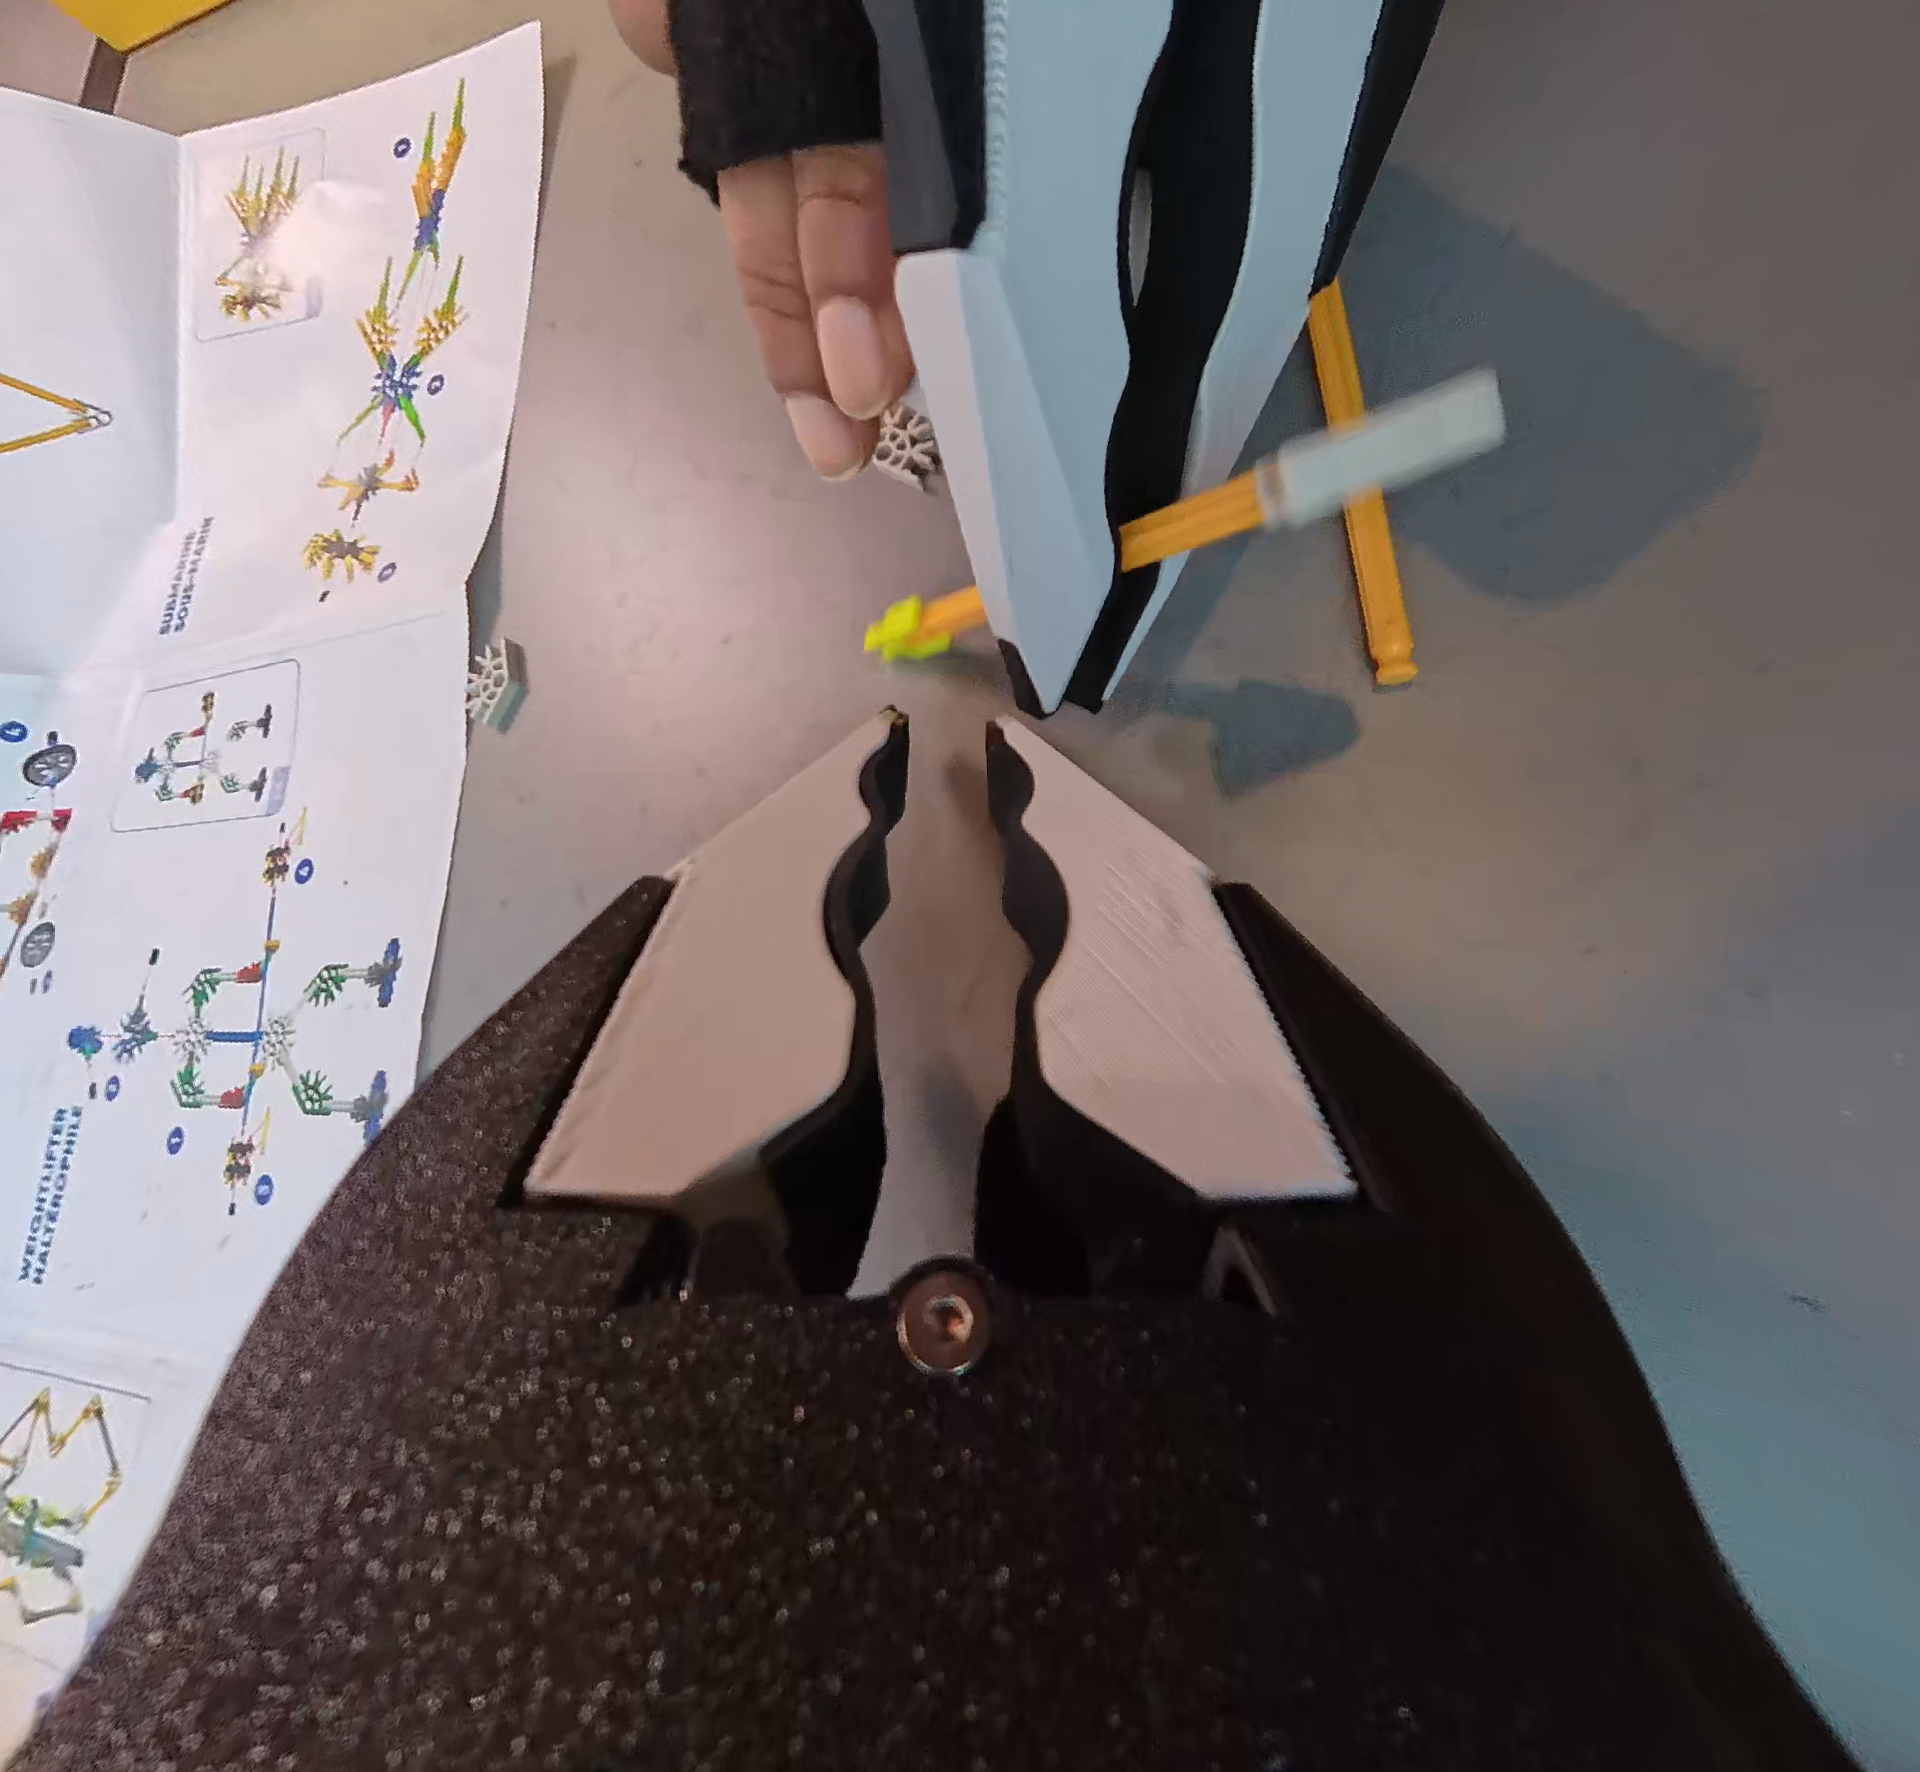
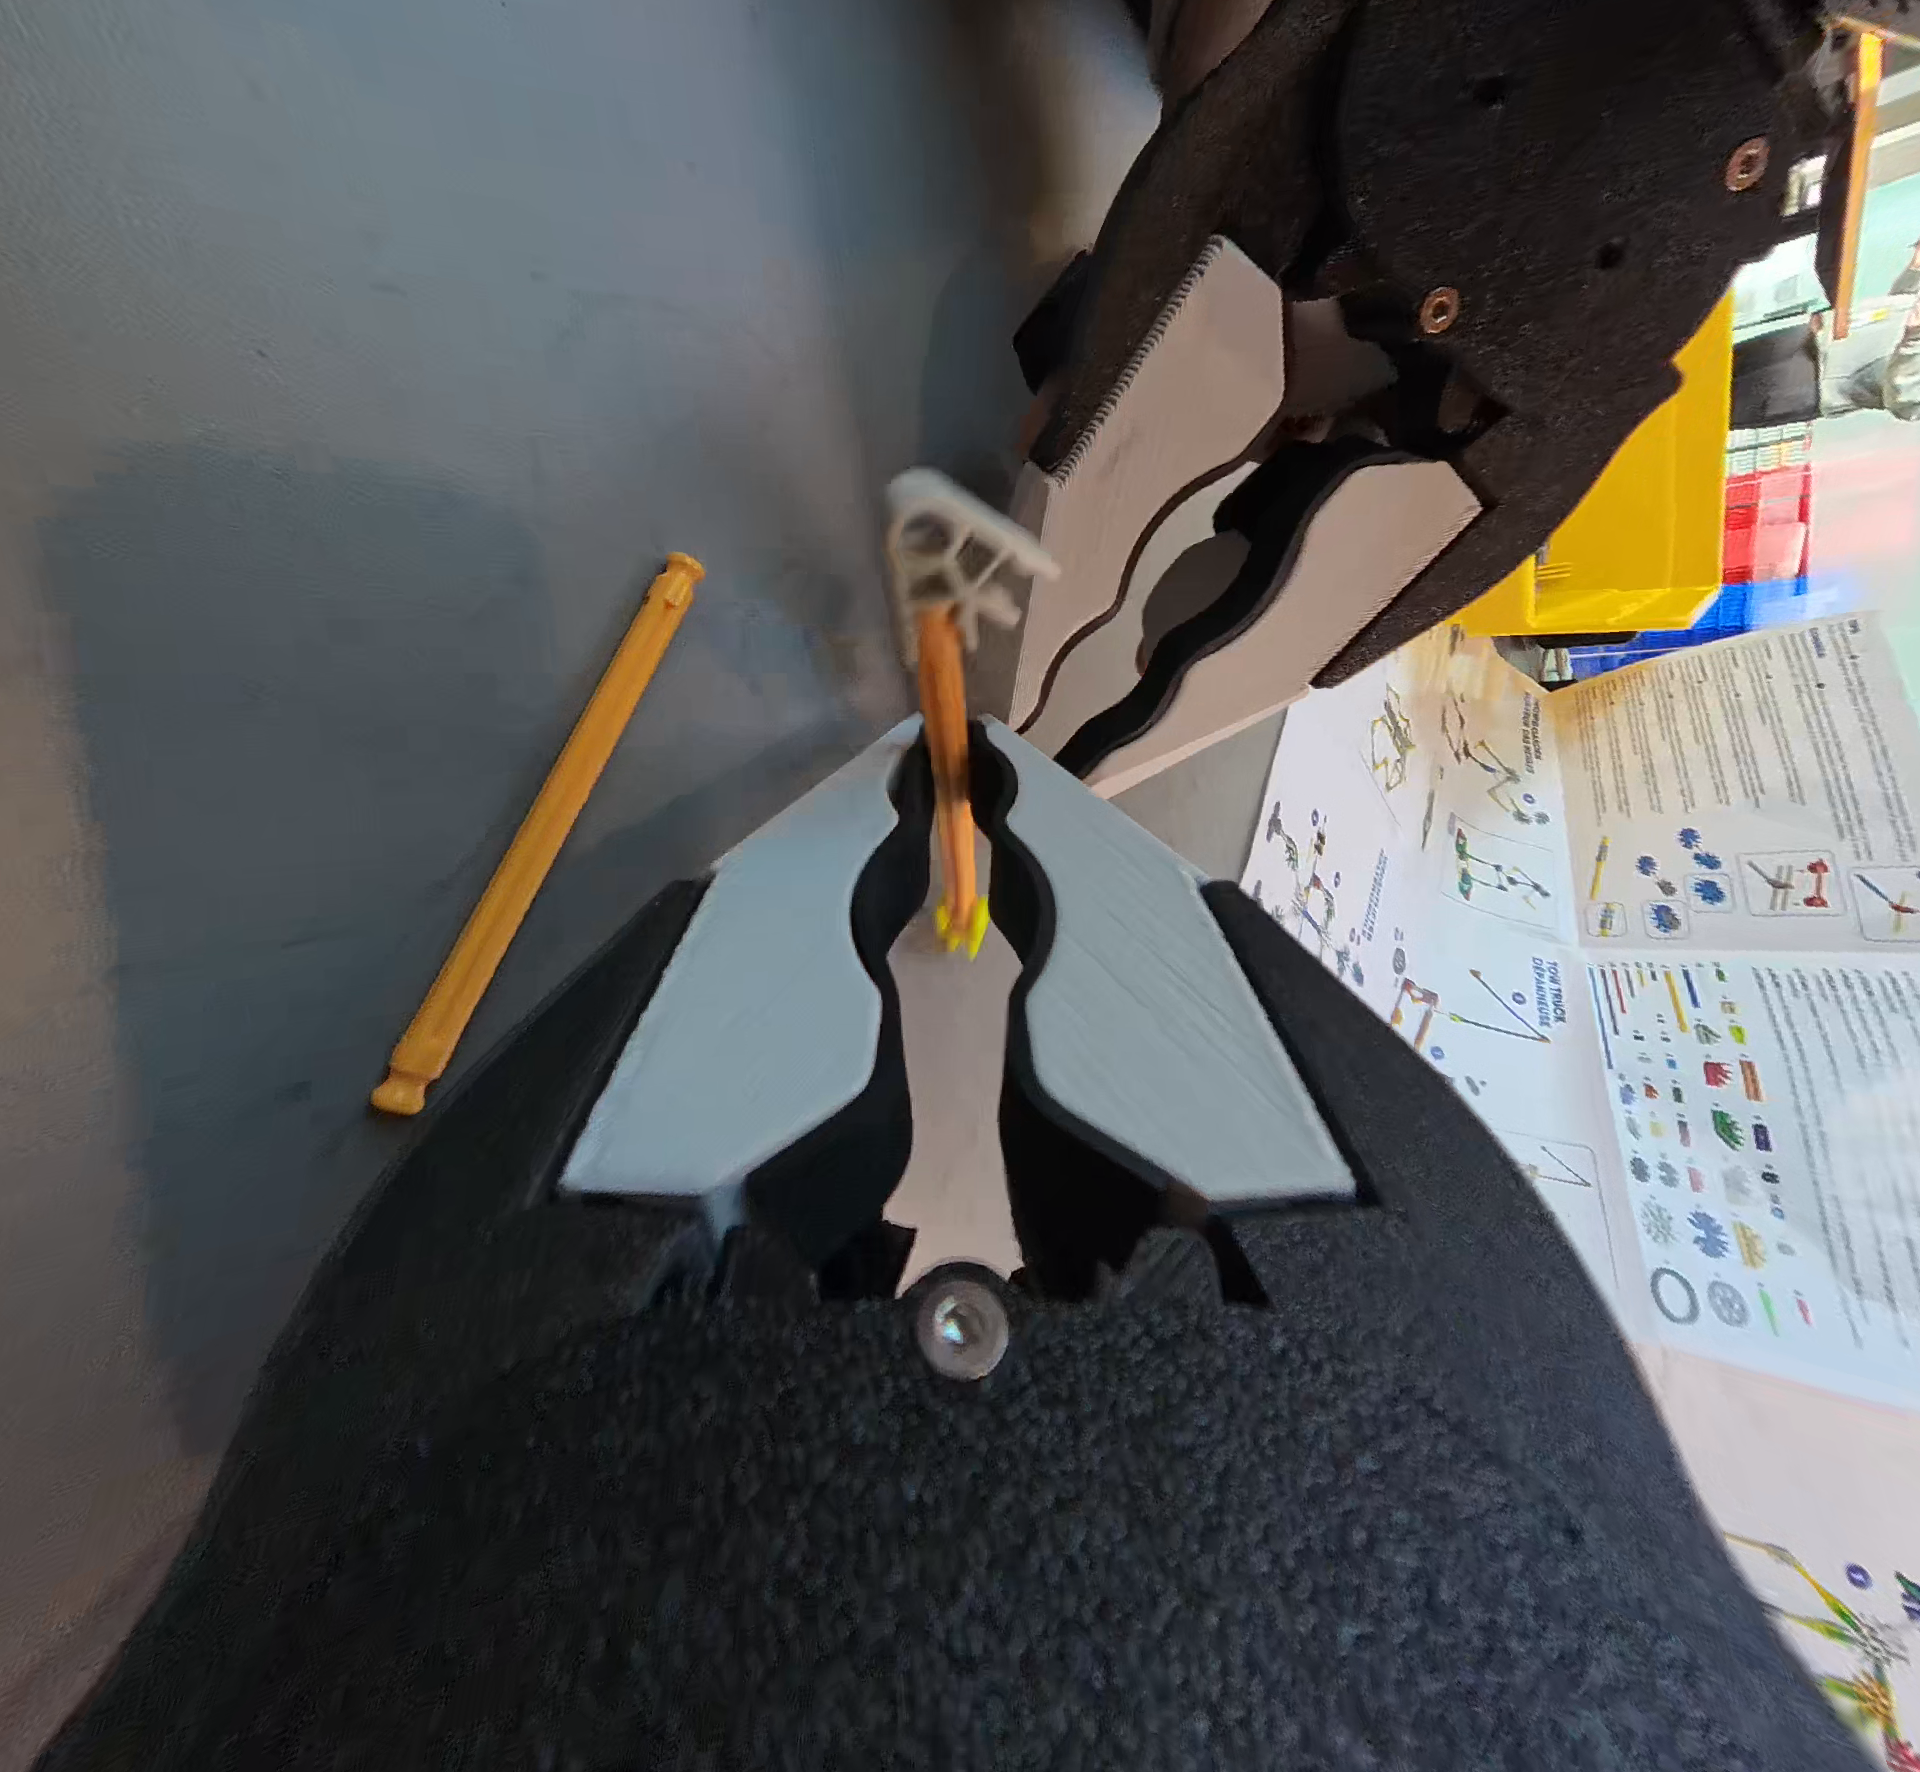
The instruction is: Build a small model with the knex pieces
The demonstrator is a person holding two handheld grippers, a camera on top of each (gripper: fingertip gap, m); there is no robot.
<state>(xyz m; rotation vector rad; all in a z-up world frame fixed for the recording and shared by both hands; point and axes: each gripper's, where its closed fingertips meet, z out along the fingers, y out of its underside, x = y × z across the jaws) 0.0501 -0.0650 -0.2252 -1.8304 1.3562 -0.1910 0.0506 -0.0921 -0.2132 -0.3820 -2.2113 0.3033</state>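
Right wrist view shows the right tool (image 2: 951,756) pinching an orange rod (image 2: 948,766) mid-frame, while the left tool (image 1: 943,735) gapes empty above the counter (image 1: 1558,891).

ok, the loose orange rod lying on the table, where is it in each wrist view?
Left wrist view: loose orange rod upper right, partly behind the right gripper.
Right wrist view: same rod left of centre, lying diagonally.
Shared landmark: instruction sheet.
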